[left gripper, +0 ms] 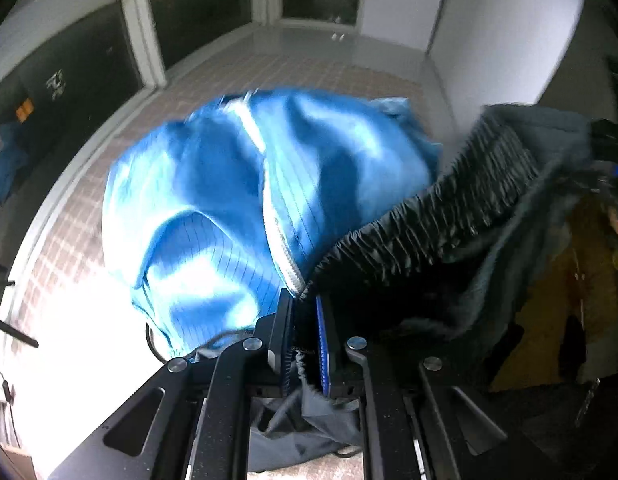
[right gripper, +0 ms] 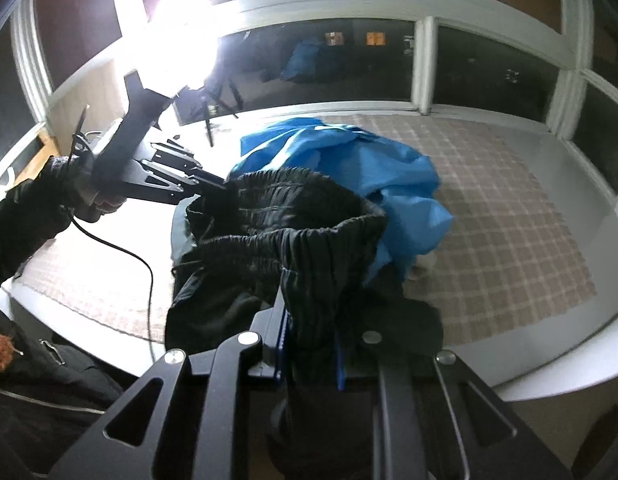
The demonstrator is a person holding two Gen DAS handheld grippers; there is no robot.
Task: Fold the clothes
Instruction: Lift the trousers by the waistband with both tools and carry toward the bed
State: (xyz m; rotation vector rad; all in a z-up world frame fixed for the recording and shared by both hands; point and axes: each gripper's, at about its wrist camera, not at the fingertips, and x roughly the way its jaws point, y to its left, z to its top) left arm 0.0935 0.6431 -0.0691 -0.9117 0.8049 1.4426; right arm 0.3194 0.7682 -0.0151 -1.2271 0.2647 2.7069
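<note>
Black pants with a gathered elastic waistband (left gripper: 425,216) hang lifted between both grippers, above the table. My left gripper (left gripper: 305,312) is shut on one end of the waistband; it also shows in the right wrist view (right gripper: 213,188), held by a gloved hand. My right gripper (right gripper: 309,320) is shut on the other end of the waistband (right gripper: 293,240). A blue jacket with a white zipper (left gripper: 245,192) lies crumpled on the table behind the pants, also seen in the right wrist view (right gripper: 389,176).
A checked cloth (right gripper: 509,224) covers the white table (right gripper: 581,344). Dark windows with white frames (right gripper: 425,64) stand behind it. A bright lamp (right gripper: 177,36) glares at the left, with a cable (right gripper: 149,280) trailing over the table edge.
</note>
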